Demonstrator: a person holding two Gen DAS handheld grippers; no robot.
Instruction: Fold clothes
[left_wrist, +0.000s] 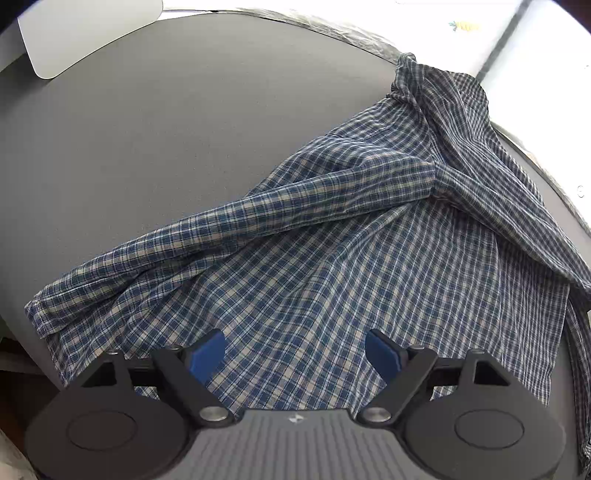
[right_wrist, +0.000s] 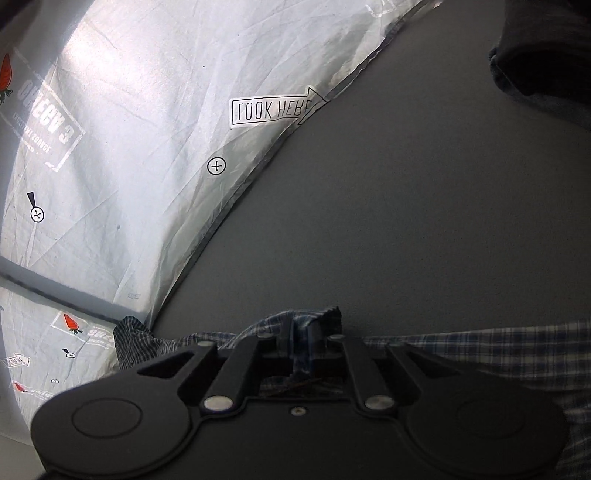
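Observation:
A blue and white plaid shirt (left_wrist: 332, 258) lies spread on the dark grey table (left_wrist: 147, 147), one sleeve stretched toward the left and the far part bunched at the right edge. My left gripper (left_wrist: 295, 350) is open, its blue pads (left_wrist: 207, 354) hovering just above the shirt's near hem. In the right wrist view my right gripper (right_wrist: 301, 332) is shut on a pinched fold of the plaid shirt (right_wrist: 480, 343), low over the table (right_wrist: 406, 203).
A white laptop or board (left_wrist: 85, 33) lies at the table's far left. A silvery printed sheet (right_wrist: 129, 147) hangs beyond the table edge. A dark garment (right_wrist: 546, 59) sits at the top right of the right wrist view.

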